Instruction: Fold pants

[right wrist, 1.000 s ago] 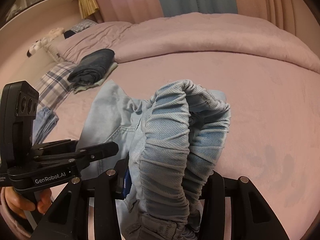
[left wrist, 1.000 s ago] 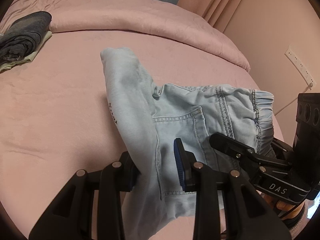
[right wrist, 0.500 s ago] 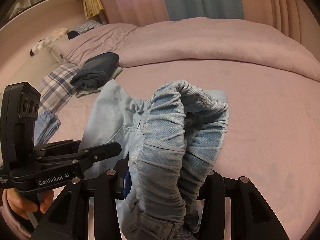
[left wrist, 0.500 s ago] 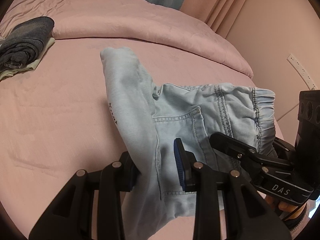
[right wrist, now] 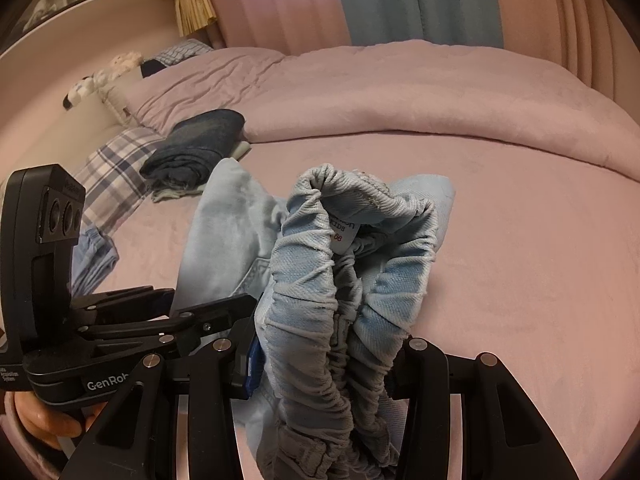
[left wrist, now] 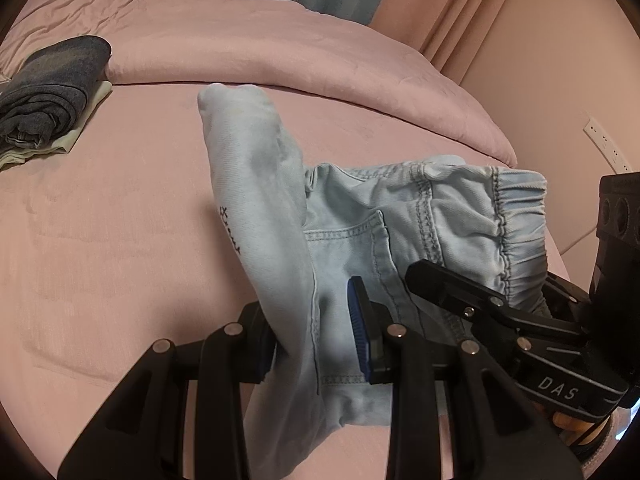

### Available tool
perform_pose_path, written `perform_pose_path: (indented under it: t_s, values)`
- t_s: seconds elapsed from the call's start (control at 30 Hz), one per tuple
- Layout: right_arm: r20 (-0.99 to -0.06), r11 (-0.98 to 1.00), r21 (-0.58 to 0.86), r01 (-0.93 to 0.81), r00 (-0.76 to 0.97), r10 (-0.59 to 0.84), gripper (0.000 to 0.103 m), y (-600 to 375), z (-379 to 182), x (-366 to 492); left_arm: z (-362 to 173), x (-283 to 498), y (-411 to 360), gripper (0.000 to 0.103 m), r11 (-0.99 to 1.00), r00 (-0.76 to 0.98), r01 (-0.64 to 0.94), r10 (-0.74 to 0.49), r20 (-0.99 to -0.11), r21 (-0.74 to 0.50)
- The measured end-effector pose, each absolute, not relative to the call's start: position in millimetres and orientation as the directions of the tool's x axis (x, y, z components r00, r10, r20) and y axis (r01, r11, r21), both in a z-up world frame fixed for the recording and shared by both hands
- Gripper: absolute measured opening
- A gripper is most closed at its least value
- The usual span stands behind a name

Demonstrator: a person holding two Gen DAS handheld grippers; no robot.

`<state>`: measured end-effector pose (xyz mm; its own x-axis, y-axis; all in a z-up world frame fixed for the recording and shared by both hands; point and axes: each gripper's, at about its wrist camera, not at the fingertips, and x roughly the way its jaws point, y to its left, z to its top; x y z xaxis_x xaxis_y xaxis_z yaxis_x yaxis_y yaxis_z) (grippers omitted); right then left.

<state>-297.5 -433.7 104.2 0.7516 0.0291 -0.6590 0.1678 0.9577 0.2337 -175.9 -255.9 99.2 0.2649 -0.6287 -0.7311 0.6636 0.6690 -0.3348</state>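
Between the jaws of your left tool (left wrist: 316, 336) sits a pant leg, clamped; your right tool (right wrist: 324, 364) grips the gathered waistband. Keep both holds firm and level as you lay the pale denim pants (left wrist: 360, 240) flat on the pink bed (left wrist: 120, 240), leg running toward 12 o'clock.

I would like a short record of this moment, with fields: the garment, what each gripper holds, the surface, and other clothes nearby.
garment: light blue pants, bunched and partly lifted, not yet folded flat
left gripper: shut on the leg fabric of the pants
right gripper: shut on the elastic waistband
surface: pink bed
other clothes: dark folded jeans on a pale garment, far left of the bed
size label: white tag inside the waistband, text too small to read
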Motion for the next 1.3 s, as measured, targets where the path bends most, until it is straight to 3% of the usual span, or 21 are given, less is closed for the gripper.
perform_pose_path:
  t_s: [1.3]
  values:
    - [-0.712,0.926,0.284,0.25,0.701,0.029,0.047,-467,78,-259,74,-125,-299,0.031,0.687,0.254,0.681,-0.548,-0.797,-0.255]
